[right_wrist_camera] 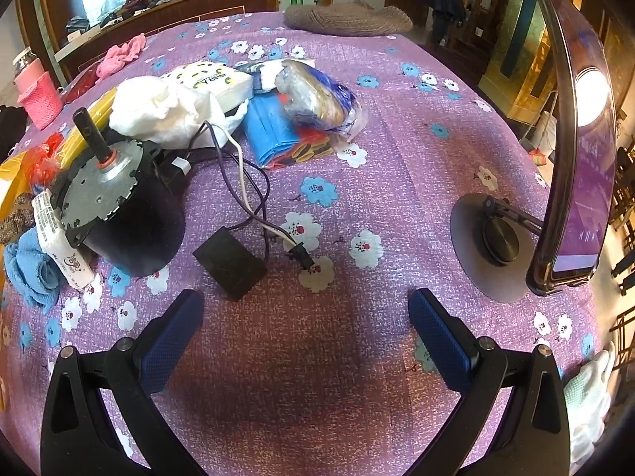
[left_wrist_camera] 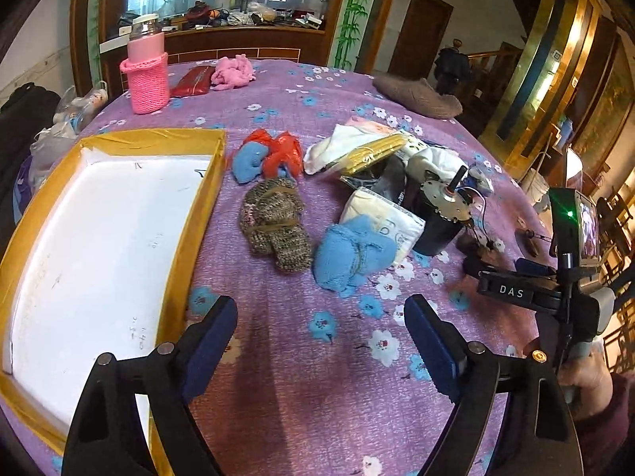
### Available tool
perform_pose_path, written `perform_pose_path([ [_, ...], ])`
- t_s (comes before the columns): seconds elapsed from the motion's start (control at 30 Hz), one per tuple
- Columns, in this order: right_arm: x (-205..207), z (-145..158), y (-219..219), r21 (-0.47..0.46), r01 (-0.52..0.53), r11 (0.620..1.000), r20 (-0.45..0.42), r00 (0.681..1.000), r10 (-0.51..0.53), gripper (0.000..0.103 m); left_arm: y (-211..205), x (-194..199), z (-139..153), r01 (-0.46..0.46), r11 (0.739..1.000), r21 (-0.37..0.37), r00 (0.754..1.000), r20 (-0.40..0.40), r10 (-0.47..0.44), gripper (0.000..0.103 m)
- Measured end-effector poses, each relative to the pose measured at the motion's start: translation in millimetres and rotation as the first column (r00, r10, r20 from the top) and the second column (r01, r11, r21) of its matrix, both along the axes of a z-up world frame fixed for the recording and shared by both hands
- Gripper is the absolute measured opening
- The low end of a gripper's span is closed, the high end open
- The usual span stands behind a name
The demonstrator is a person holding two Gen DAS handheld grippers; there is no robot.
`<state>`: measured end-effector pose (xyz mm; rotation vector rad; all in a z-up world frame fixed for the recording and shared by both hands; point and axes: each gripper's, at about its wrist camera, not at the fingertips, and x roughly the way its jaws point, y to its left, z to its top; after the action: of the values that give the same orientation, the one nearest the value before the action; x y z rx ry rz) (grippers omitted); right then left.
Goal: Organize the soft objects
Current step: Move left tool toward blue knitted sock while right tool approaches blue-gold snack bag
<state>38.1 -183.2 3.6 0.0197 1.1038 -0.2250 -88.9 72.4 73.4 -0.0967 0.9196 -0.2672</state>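
Note:
My left gripper (left_wrist_camera: pixel 319 309) is open and empty above the purple flowered cloth, just in front of a blue knitted bundle (left_wrist_camera: pixel 351 256). A brown knitted bundle (left_wrist_camera: pixel 276 222) lies left of it. A blue and red bundle (left_wrist_camera: pixel 268 156) lies behind. A white-bottomed box with gold walls (left_wrist_camera: pixel 190 214) stands at the left, with nothing in it. My right gripper (right_wrist_camera: pixel 305 309) is open and empty over bare cloth, near a small black block (right_wrist_camera: pixel 230 261). The blue bundle (right_wrist_camera: pixel 29 269) shows at the left edge of the right wrist view.
A black motor (left_wrist_camera: pixel 442 210) (right_wrist_camera: pixel 119 214) with wires stands among tissue packs (right_wrist_camera: pixel 210 79) and plastic bags (right_wrist_camera: pixel 317 95). A pink covered bottle (left_wrist_camera: pixel 147 67), pink cloth (left_wrist_camera: pixel 232 71) and a brown knit hat (left_wrist_camera: pixel 416 97) lie at the far side. A phone on a stand (right_wrist_camera: pixel 571 158) is at the right.

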Motion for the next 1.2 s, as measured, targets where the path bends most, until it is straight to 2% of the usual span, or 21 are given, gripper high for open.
perform_pose_path([
  [0.27, -3.7, 0.4, 0.1, 0.000, 0.003, 1.000, 0.012, 1.000, -0.003, 0.103, -9.6, -3.1, -10.0, -0.007, 0.999, 0.039, 1.000, -0.010, 0.008, 0.086],
  [0.53, -9.3, 8.3, -4.9, 0.030, -0.031, 0.999, -0.009, 0.999, 0.031, 0.103, -1.3, -16.1, 0.0, -0.012, 1.000, 0.028, 1.000, 0.014, 0.012, 0.086],
  [0.67, -40.1, 47.1, -16.5, 0.100, -0.046, 0.994, 0.122, 0.992, 0.034, 0.103, 5.9, -19.8, 6.4, -0.021, 0.999, 0.032, 0.999, 0.036, 0.020, 0.086],
  [0.77, -60.3, 77.7, -19.5, 0.098, -0.067, 0.993, 0.246, 0.968, 0.041, 0.103, 5.0, -17.2, 8.1, -0.014, 1.000, 0.027, 0.999, 0.036, 0.013, 0.086],
  [0.83, -63.6, 88.2, -19.3, 0.087, -0.075, 0.993, 0.287, 0.957, 0.047, 0.103, 0.2, -14.9, 8.8, 0.004, 0.999, 0.032, 0.999, 0.036, -0.006, 0.086],
  [0.87, -62.3, 91.3, -18.3, 0.090, -0.087, 0.992, 0.298, 0.953, 0.056, 0.103, -2.6, -13.3, 9.3, 0.016, 0.999, 0.034, 0.999, 0.037, -0.017, 0.080],
  [0.9, -58.6, 91.6, -17.5, 0.099, -0.098, 0.990, 0.300, 0.952, 0.064, 0.103, -6.6, -11.7, 10.0, 0.032, 0.999, 0.038, 0.999, 0.040, -0.034, 0.073],
  [1.13, -25.2, 79.3, -11.0, 0.298, -0.167, 0.940, 0.285, 0.955, 0.080, 0.103, -28.5, 9.0, 8.3, 0.113, 0.991, 0.067, 0.992, 0.055, -0.117, 0.070],
  [1.2, -14.7, 79.2, -9.1, 0.340, -0.186, 0.922, 0.288, 0.954, 0.086, 0.103, -33.9, 18.9, 2.0, 0.125, 0.990, 0.060, 0.991, 0.041, -0.127, 0.063],
])
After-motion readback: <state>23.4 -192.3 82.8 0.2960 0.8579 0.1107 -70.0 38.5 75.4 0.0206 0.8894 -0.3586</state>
